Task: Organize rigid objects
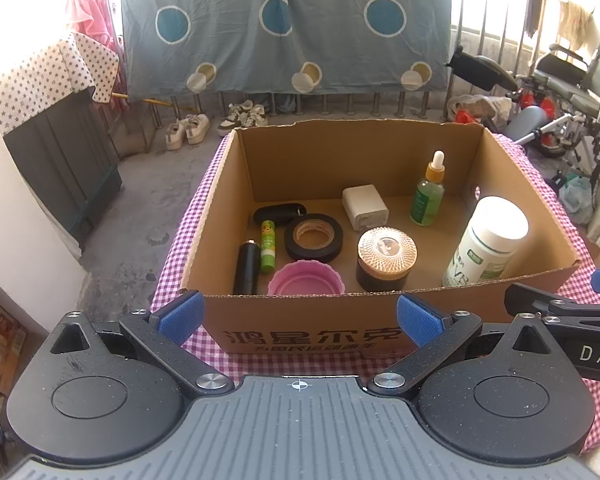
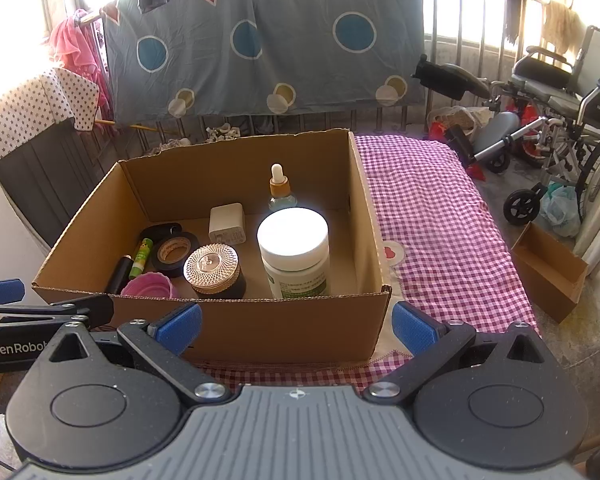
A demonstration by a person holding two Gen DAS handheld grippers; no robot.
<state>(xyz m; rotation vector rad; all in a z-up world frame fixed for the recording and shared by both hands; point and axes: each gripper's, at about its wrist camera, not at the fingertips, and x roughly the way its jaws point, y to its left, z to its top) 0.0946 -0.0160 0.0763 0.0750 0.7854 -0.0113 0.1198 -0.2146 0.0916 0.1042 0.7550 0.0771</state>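
An open cardboard box (image 1: 316, 332) (image 2: 284, 332) stands on a checked cloth. Inside it are a white pill bottle (image 1: 488, 240) (image 2: 294, 252), a green dropper bottle (image 1: 428, 196) (image 2: 281, 188), a dark jar with a ribbed lid (image 1: 386, 258) (image 2: 214, 270), a black tape roll (image 1: 314, 237) (image 2: 175, 252), a white charger (image 1: 365, 206) (image 2: 227, 224), a pink cup (image 1: 306, 278) (image 2: 148, 285), a green stick (image 1: 267, 246) (image 2: 141, 258) and black tubes (image 1: 247, 268). My left gripper (image 1: 298, 316) and right gripper (image 2: 296, 326) both hang open and empty before the box's near wall.
The purple checked cloth (image 2: 440, 216) stretches bare to the right of the box. A small cardboard box (image 2: 548, 272) sits on the floor to the right, with a wheelchair (image 2: 560, 112) behind. Shoes (image 1: 188, 130) and a patterned sheet (image 1: 284, 24) lie beyond the box.
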